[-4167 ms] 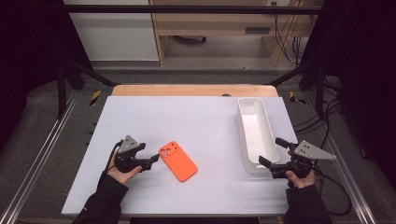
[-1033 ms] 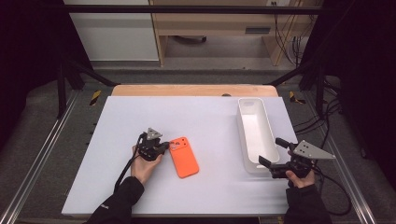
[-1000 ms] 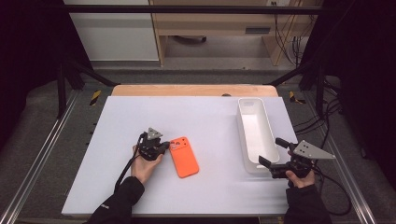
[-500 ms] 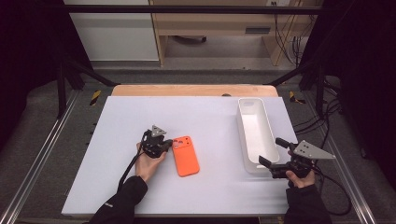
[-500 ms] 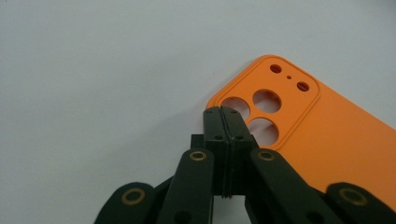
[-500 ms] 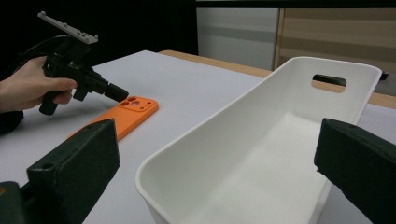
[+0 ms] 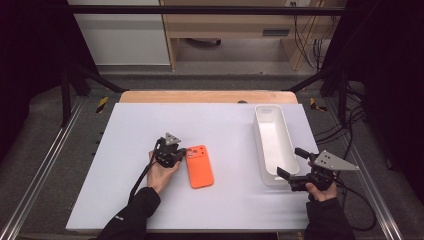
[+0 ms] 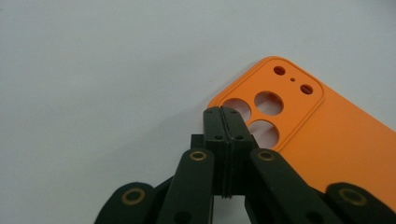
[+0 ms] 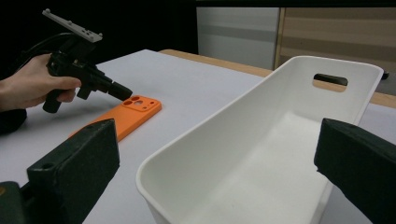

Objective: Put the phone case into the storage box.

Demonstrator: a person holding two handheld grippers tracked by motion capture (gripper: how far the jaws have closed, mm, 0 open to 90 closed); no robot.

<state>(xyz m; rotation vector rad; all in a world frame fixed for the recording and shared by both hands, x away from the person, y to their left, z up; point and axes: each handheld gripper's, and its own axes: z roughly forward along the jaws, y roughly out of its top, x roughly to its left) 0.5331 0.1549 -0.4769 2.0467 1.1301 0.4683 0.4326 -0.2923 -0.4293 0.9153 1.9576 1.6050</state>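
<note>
Phone case (image 7: pixel 199 166) in matte orange lies flat on the white table (image 7: pixel 125 190), left of centre, its camera end pointing away from me. It is a thin, smooth rectangle with rounded corners and a raised rim around the camera block, which has 3 large round cutouts and 3 small holes. In my left gripper view the long lower part of the case is cut off by the frame edge and partly covered by my own black linkage. My left gripper (image 8: pixel 224 122) has its 2 flat black jaws pressed together with nothing between them, the tips sitting at the case's camera corner; I cannot tell whether they touch it or hover just above. My left hand (image 7: pixel 161 171) rests on the table behind it. My right gripper (image 7: pixel 289 165) is spread wide, 1 blocky jaw on each side of the near end of the tray (image 7: pixel 261 150), gripping nothing. That tray is long, glossy white plastic with rounded walls and a slot handle at the far end.
</note>
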